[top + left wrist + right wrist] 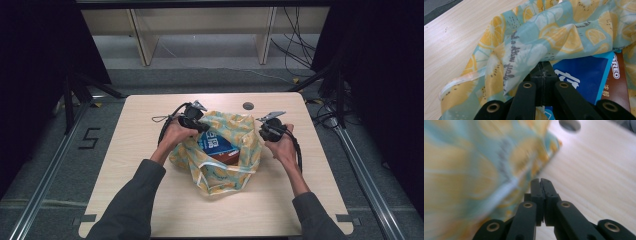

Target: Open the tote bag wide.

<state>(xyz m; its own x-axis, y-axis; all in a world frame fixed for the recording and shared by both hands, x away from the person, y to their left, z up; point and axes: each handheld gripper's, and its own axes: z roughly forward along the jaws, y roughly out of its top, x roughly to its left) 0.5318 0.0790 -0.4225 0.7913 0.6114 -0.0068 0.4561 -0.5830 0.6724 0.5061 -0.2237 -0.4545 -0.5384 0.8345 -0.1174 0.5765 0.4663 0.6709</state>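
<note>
Left gripper [543, 72] pinching lemon-print bag [227, 167] rim; blue packet [216, 143] inside. Right gripper [540, 185] pressed together, apparently empty; mouth unclosed.

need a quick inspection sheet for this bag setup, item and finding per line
surface: light wooden table, round hole near the far edge.
job's things: lemon-print bag mid-table, mouth open; blue packet and brown Oreo packet inside.
clutter: nothing seen.
grippers: left gripper shut on the bag's rim; right gripper shut, nothing between its jaws, beside the bag's right edge.
cables: black cable trailing from the left gripper; loose cables on the floor beyond.
surroundings: dark curtains either side, wooden frame behind.
</note>
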